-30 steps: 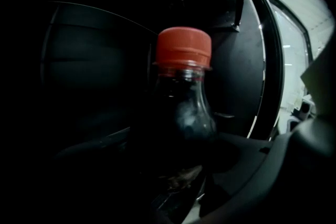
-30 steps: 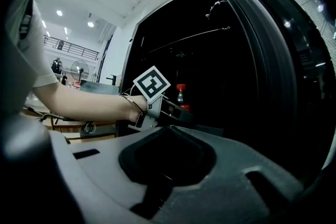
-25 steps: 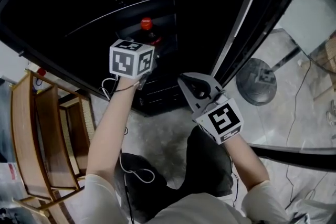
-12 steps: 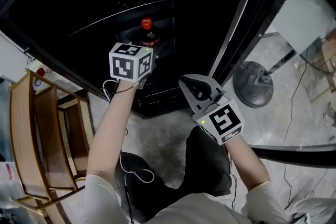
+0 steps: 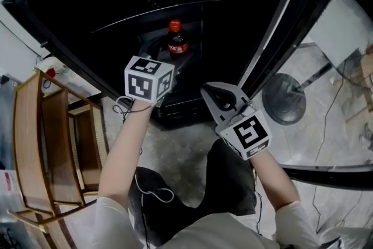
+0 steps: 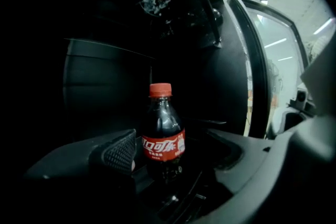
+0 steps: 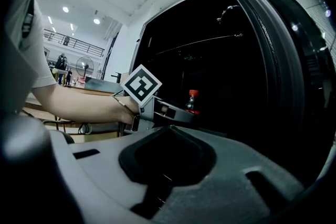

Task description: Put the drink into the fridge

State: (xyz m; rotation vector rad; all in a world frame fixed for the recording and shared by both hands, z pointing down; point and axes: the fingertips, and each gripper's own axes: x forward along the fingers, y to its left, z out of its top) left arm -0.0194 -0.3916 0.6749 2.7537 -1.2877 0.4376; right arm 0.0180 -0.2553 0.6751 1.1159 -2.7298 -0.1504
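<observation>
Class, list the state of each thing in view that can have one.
fridge door: open
cola bottle: upright, capped, standing inside the fridge
left gripper: jaws opening, bottle between them, pads off it
right gripper: jaws shut, empty

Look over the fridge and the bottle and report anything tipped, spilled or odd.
Nothing stands out. The bottle stands upright in the fridge, cap on, no spill showing. The left claw has its jaws opening, with the bottle between them and no pad pressing on it. The rest of the fridge is too dark to check.
</observation>
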